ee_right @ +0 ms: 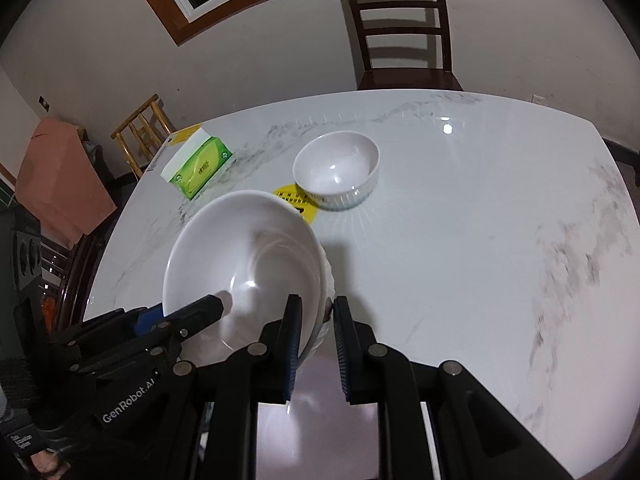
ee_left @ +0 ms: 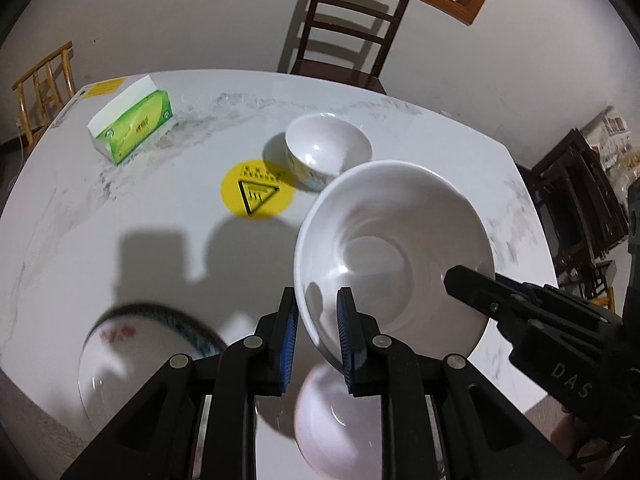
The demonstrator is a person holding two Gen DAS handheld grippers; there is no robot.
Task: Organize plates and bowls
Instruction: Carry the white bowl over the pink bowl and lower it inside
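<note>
A large white bowl (ee_left: 392,248) (ee_right: 244,264) is held tilted above the marble table (ee_left: 120,208) by both grippers. My left gripper (ee_left: 318,320) is shut on its near rim; it shows at the bowl's left in the right wrist view (ee_right: 208,306). My right gripper (ee_right: 316,328) is shut on the opposite rim; it shows at the right in the left wrist view (ee_left: 460,280). A smaller white bowl (ee_left: 328,148) (ee_right: 338,168) stands farther back by a yellow sticker (ee_left: 256,194). A patterned plate (ee_left: 140,356) lies near left, and another white bowl (ee_left: 336,420) sits below the grippers.
A green tissue box (ee_left: 132,126) (ee_right: 198,166) lies at the table's far left. A dark wooden chair (ee_left: 344,28) (ee_right: 404,28) stands behind the table. A bamboo chair (ee_left: 44,80) stands at left, and dark furniture (ee_left: 576,200) stands at right.
</note>
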